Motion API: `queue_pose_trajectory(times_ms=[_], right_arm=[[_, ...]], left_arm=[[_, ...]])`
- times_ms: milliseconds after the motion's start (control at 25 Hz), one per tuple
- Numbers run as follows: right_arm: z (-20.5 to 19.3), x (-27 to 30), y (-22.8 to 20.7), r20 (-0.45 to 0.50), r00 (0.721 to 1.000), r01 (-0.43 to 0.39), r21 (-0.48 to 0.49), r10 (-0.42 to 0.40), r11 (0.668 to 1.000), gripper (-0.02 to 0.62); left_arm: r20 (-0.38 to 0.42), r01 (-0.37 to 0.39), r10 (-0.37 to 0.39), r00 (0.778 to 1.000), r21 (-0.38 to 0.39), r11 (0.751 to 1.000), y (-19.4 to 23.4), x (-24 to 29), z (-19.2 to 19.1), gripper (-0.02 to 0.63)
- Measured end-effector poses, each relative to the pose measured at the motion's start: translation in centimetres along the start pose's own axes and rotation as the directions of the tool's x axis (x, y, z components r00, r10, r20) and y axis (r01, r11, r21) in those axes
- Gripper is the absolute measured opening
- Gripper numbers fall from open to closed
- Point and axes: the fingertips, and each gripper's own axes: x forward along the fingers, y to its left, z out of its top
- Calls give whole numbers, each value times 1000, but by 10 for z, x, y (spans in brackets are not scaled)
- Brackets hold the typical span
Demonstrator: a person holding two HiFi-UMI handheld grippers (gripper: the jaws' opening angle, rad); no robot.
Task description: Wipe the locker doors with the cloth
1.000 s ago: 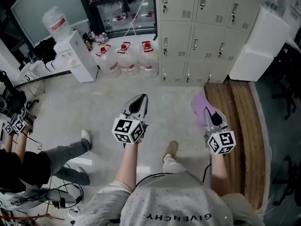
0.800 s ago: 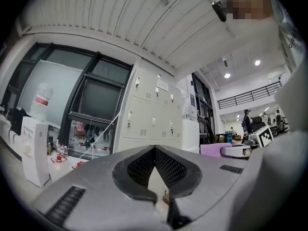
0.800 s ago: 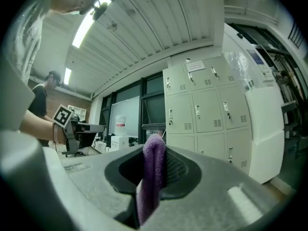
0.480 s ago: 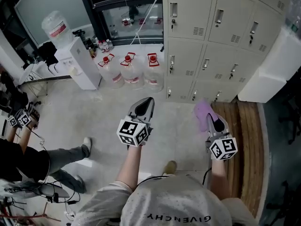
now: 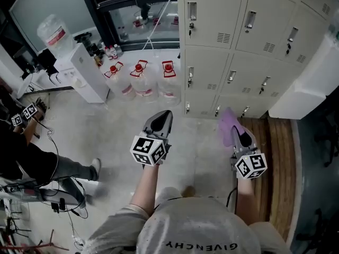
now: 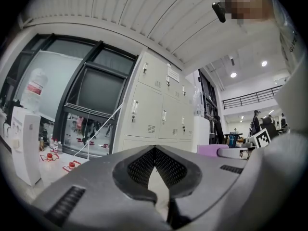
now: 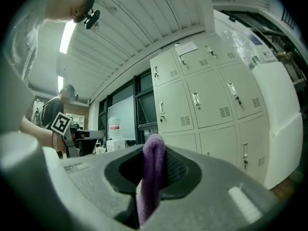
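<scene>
At 12 to 1 o'clock in the head view stand the lockers (image 5: 238, 41), a beige bank of doors with small handles and vents, all of them shut. The right claw (image 5: 236, 129) is held out toward their bottom row, short of the doors. Its two jaws are closed tight on the cloth (image 5: 228, 120) — a purple one, folded into a thick strip that stands up between the pads and pokes out past the tips. In the right claw's own view the strip fills the gap between the jaws, with the locker doors beyond it.

The left claw (image 5: 163, 114) hovers at about 11 o'clock of the right one, above the bare concrete floor (image 5: 106, 126). Its jaws are drawn together, the tips meeting, with nothing between them.

At 11 o'clock, three water jugs (image 5: 139, 78) with red caps sit on the floor just beside the lockers, and a white water dispenser (image 5: 79, 70) with a bottle on top stands further left. Under the right claw runs a strip of wooden flooring (image 5: 275, 157). At 2 o'clock a bulky white unit (image 5: 312, 83) leans in — possibly an appliance, though the frame edge cuts it off. Another person (image 5: 32, 163) in dark clothes sits at 9 o'clock.
</scene>
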Motion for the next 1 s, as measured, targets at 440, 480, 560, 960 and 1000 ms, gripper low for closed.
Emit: queue_pose_trajectory(times_ms=[440, 480, 560, 960, 1000], right_arm=[[2, 70, -24, 18, 999, -41, 35, 40, 999, 52], [4, 78, -29, 22, 999, -40, 33, 39, 999, 52], [7, 96, -39, 26, 999, -35, 30, 35, 999, 52], [44, 201, -76, 63, 997, -54, -10, 54, 999, 52], [49, 212, -77, 69, 996, -59, -16, 60, 998, 52]], left_arm=[[-37, -20, 19, 999, -3, 1000, 39, 53, -6, -2], [-34, -12, 12, 999, -3, 1000, 42, 64, -6, -2], [-28, 4, -4, 1000, -4, 1000, 50, 88, -4, -2], [-10, 80, -80, 997, 14, 997, 94, 196, 29, -2], [-7, 79, -79, 997, 17, 997, 101, 204, 33, -2]])
